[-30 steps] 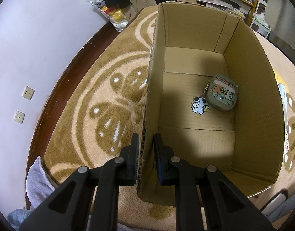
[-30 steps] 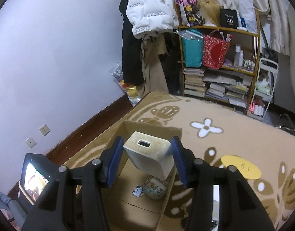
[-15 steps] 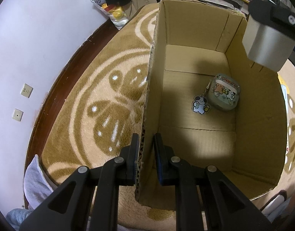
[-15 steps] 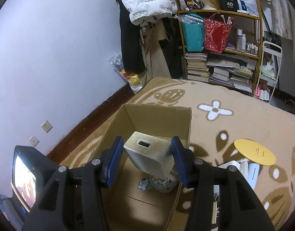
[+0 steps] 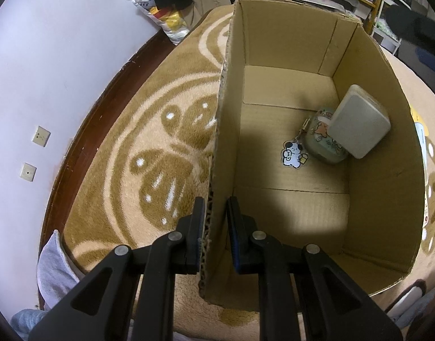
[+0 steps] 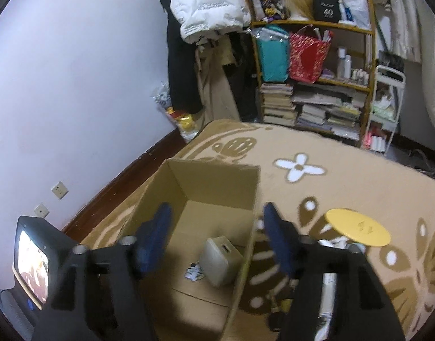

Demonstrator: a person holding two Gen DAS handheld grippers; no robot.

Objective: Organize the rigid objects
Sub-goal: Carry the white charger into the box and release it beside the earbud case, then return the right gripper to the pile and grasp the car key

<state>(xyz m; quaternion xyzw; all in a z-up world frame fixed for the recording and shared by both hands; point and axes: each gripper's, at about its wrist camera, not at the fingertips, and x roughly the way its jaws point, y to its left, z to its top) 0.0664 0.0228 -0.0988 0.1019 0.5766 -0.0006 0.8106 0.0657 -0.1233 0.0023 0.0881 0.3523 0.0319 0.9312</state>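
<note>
Since the earlier frame the gray rounded box [image 5: 359, 125] has left the right gripper [image 6: 216, 236] and landed inside the cardboard box [image 5: 291, 39]. It lies tilted against the box's right wall, propped partly on the greenish cartoon-print case [image 5: 321, 142] underneath. That case's little puppy charm [image 5: 293, 154] lies flat on the box floor just to its left, hooked on by a short chain.

Right gripper's jaws have just been opening and now stand wide apart with nothing between them, hovering above the cardboard box. Its blue pads look a bit motion-blurred in the right wrist view. From there you can see a slot in the gray box's top face.

Left gripper [image 5: 214, 227] is clenched on the cardboard box's left wall, near the front corner, one finger outside and one inside.

Everything sits on a tan patterned rug [image 5: 149, 153]. On the rug to the right of the cardboard box there's a yellow disc [image 6: 358, 227] and some other items too blurred to name. Bookshelf [image 6: 317, 85] stands at the back wall.
</note>
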